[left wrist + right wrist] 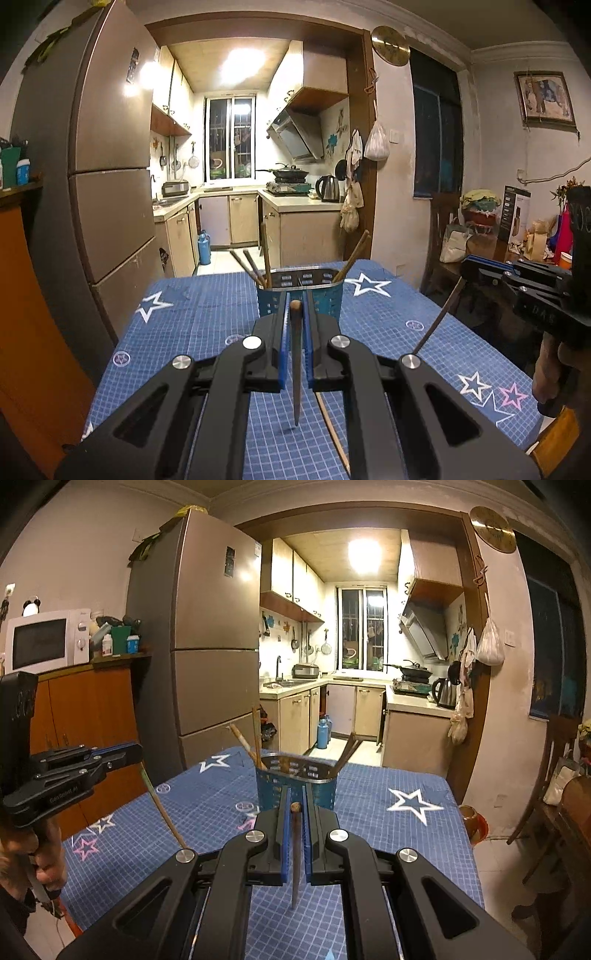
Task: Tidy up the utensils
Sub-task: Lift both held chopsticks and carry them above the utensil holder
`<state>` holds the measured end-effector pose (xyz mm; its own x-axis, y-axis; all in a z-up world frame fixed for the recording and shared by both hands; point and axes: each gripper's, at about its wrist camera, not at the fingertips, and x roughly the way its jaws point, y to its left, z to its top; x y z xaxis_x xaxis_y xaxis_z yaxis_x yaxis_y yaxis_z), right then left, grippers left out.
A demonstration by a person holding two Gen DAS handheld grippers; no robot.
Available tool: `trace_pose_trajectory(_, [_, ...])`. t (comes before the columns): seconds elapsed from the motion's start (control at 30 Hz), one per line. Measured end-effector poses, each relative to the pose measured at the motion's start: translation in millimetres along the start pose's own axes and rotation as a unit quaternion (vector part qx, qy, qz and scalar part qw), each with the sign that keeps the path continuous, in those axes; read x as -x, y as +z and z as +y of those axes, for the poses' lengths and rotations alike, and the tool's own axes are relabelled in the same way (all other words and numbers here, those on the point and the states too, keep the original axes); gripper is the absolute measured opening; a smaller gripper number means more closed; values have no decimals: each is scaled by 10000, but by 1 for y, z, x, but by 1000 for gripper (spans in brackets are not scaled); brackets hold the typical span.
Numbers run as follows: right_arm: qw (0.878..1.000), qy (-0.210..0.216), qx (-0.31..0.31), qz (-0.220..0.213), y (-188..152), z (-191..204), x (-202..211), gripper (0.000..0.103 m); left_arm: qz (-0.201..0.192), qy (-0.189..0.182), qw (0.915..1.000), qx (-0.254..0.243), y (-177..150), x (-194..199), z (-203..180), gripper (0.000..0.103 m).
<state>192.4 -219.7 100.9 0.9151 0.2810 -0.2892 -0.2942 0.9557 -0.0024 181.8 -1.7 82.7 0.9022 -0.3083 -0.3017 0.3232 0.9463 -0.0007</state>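
two grippers up over the counter (pixel 207 332) with the blue star cloth. left gripper (pixel 295 317) pinched tight on one dark chopstick (pixel 296 369), round top up by the fingertips, thin tip hanging down over the cloth. right gripper (pixel 295 805) pinched tight on another chopstick (pixel 295 856) the same way, tip down. from the left view, right gripper out at the right edge with its stick slanting down. from the right view, left gripper out at the left edge with its stick slanting down too.

utensil cup (pixel 295 782), blue with a shiny rim, just past both grippers, in the middle of the counter. already a few chopsticks (pixel 245 744) inside, leaning out to the left and to the right. one more light stick (pixel 332 428) flat on the cloth, near, under the left gripper.

likely next: lift higher, tip each stick over the rim, let go.

could go wrong:
- tips hanging lower than the rim, so a push forward could bump the cup wall and knock the cup over.
- both sticks heading to the same small cup, so the two grippers could bump each other.
- sticks held only near the top, so a swing could twist one loose.
- leaning sticks in the cup could block the way in.
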Motion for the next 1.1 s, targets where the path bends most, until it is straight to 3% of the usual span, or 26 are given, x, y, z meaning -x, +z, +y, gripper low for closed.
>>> trace_pose_trajectory(0.73, [9989,-78,20,-464,130,-23,-18,7,-361,-40,9993,-75,119,-19,-4,5])
trace_pose_trajectory(1.1, [9983,-34,-110,-573,169,-37,-46,7,-541,67,9985,-58,158,-42,-2,5])
